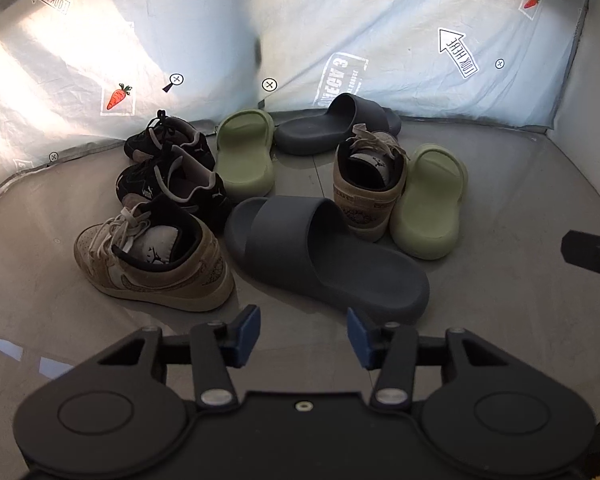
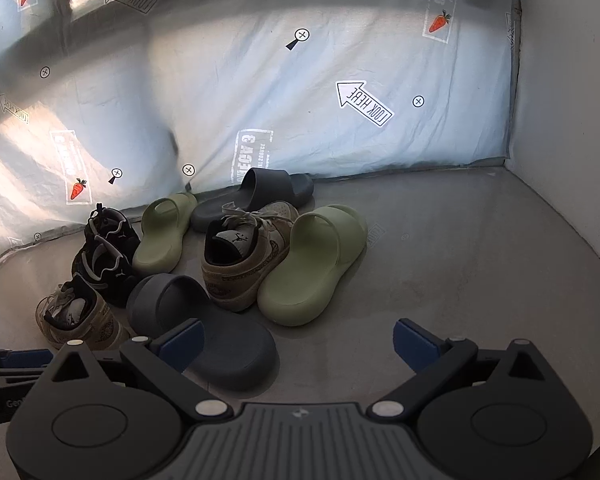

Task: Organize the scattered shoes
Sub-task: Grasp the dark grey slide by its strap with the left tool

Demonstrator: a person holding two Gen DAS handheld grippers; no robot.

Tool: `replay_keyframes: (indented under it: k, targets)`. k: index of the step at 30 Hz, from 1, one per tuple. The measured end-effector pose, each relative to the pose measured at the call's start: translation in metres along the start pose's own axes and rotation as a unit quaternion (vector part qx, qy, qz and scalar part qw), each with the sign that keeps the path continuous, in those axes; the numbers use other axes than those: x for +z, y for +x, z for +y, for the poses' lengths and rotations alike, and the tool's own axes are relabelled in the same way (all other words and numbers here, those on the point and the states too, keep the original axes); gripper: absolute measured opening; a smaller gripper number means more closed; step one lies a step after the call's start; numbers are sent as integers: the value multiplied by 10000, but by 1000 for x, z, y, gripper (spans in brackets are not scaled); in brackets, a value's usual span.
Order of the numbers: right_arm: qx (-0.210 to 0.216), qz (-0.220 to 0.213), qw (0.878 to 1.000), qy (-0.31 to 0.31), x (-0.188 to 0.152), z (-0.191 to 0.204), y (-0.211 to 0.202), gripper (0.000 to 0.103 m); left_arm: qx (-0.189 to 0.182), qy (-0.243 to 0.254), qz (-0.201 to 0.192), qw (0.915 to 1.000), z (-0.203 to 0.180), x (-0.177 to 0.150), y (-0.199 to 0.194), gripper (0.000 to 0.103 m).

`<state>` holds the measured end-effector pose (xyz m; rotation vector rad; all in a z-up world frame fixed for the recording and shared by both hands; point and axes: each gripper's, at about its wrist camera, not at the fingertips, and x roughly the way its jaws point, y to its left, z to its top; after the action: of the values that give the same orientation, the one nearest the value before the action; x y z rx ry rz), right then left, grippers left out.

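Grey foam slide [image 1: 324, 252] sits just ahead of the left gripper [image 1: 302, 330], lower centre of the left wrist view, heel end nearest the blue pads, long axis running from upper left to lower right of frame. Left gripper jaws partly apart, nothing between them, pads short of the slide's heel. Right gripper [image 2: 300, 342] spread wider, also empty, bare floor [image 2: 440, 264] between its fingers; the same grey slide lies at its left fingertip [image 2: 182, 340], lower centre-left of that view. Left hand looks nearer and better lined up for the slide, my guess for the next grab. Rest of the pile: tan sneaker [image 1: 152, 256] left of the slide, two black sneakers [image 1: 168, 168] behind it, second tan sneaker [image 1: 370, 186] and green slide [image 1: 430, 210] touching on the right, another green slide [image 1: 246, 152] and second grey slide [image 1: 336, 124] near the printed sheet [image 1: 400, 20]. Right view shows the open floor on the right and the white wall [image 2: 572, 120]; left view shows the near tan sneaker whole, and a bit of the right gripper at right edge.
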<state>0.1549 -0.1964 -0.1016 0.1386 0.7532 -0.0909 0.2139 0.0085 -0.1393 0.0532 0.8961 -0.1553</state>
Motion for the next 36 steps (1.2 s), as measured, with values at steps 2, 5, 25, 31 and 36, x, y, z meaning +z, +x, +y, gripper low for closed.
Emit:
replay_keyframes:
  k: [2, 5, 25, 31, 36]
  targets:
    - [-26, -13, 10000, -8, 8, -7, 8, 100, 0, -49, -15, 10000, -3, 6, 22, 38]
    - [-27, -29, 10000, -67, 19, -15, 19, 100, 343, 8, 55, 9994, -9, 16, 63, 38]
    - [442, 286, 9986, 47, 40, -35, 78, 100, 2075, 1139, 626, 9696, -29, 60, 196, 46]
    - [426, 206, 9987, 187, 40, -40, 73, 100, 1942, 1701, 436, 9651, -39, 36, 182, 37]
    - [471, 113, 9987, 169, 36, -39, 63, 100, 1775, 2351, 131, 9555, -62, -16, 153, 34]
